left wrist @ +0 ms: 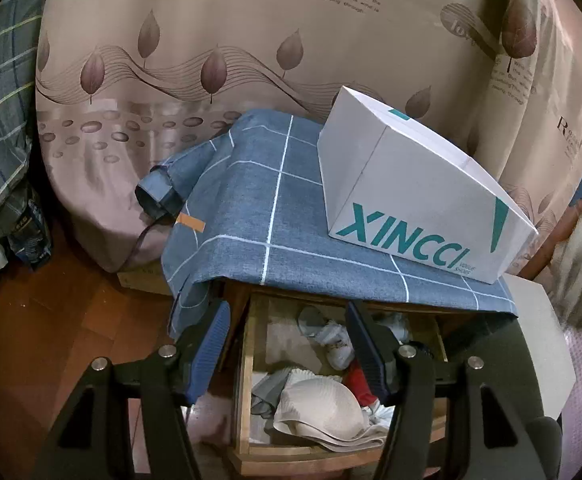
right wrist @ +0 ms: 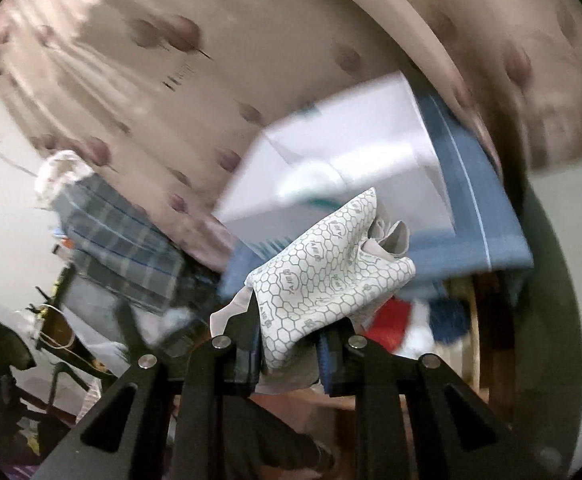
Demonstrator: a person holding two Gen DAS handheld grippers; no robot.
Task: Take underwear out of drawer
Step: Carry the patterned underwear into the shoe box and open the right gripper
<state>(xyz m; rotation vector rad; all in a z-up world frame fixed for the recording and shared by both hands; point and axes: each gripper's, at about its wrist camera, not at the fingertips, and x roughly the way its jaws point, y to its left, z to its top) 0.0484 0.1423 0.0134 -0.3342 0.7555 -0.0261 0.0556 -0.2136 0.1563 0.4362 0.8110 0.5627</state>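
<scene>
Left wrist: the left gripper [left wrist: 287, 344] is hovering with jaws spread and empty over the open wooden drawer [left wrist: 247, 364], probably waiting clear of the pull. A cream ribbed garment [left wrist: 319, 404] is lying inside it. A white XINCCI shoebox [left wrist: 415, 184] is sitting on the blue checked cloth [left wrist: 251, 208] above.

Right wrist: blurred, so seemingly moving. The right gripper [right wrist: 291, 344] is clamping white hexagon-printed underwear [right wrist: 327, 276], apparently lifted clear of the drawer.

White hexagon-patterned underwear [right wrist: 323, 280] is clamped in the right gripper [right wrist: 291, 344], held in front of a blurred white box [right wrist: 355, 168].
</scene>
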